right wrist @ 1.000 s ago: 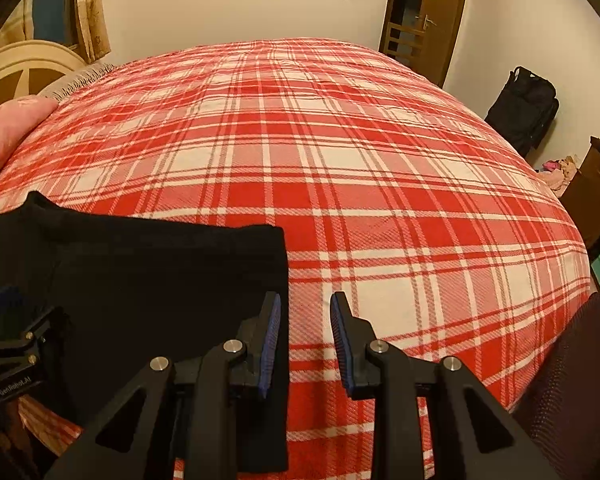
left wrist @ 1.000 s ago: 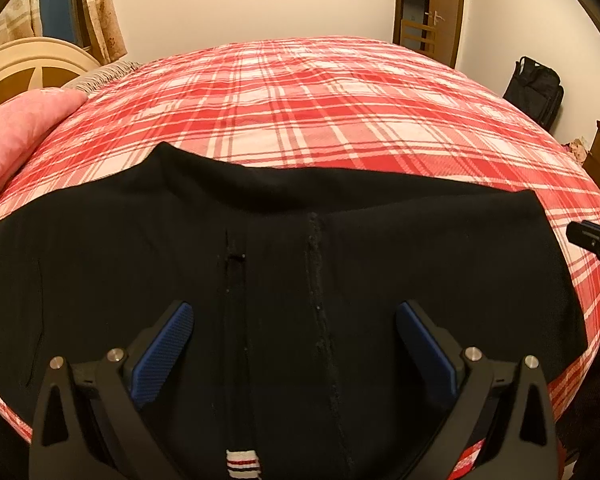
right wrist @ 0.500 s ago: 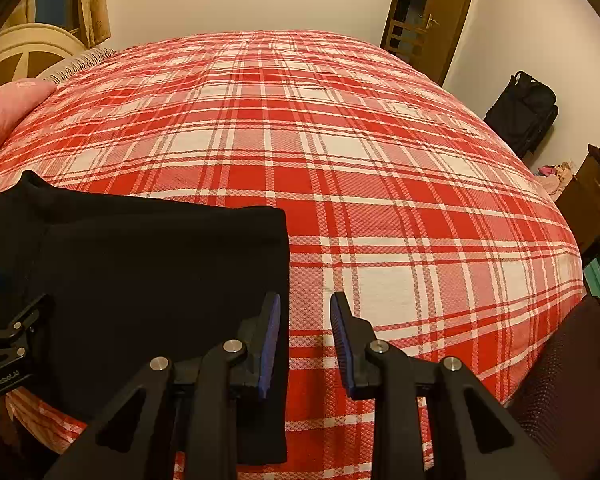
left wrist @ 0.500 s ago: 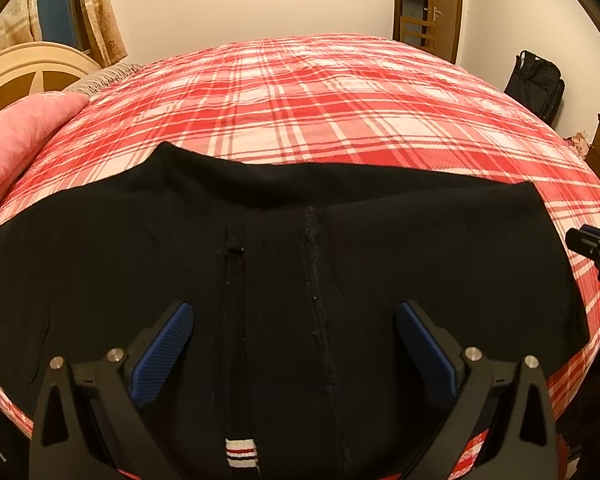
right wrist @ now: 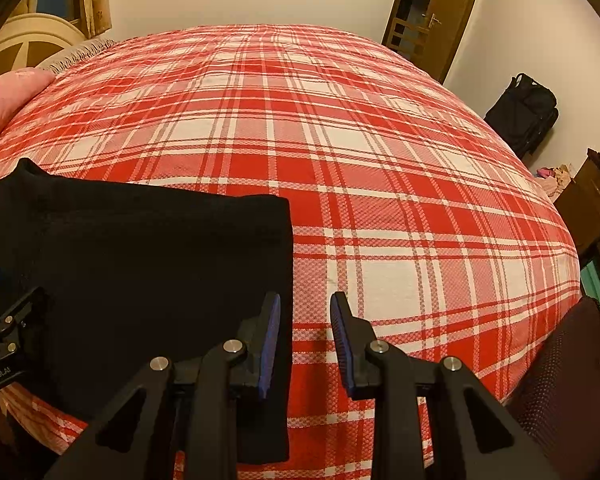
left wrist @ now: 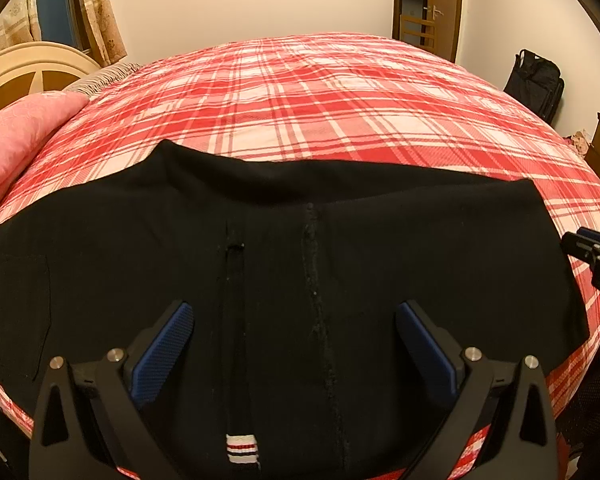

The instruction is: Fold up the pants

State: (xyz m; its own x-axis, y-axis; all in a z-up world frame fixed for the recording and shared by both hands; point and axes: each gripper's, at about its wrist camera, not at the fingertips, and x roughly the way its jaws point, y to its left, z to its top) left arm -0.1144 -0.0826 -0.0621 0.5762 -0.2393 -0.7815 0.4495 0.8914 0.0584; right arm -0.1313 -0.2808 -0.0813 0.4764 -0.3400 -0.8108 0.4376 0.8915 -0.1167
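Two grippers: left gripper (left wrist: 294, 338) spread wide above the black pants (left wrist: 260, 264), nothing pinched; right gripper (right wrist: 304, 340) narrowly parted, empty, at the pants' 3 o'clock edge. One plaid bedspread (right wrist: 380, 160), one pink pillow (left wrist: 16, 140) at 9, one black bag (right wrist: 528, 110) at 2. Pants' near hem cut off.

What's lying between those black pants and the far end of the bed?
Nothing: beyond the black pants only bare red plaid bedspread runs to the bed's far end, seen in both wrist views.
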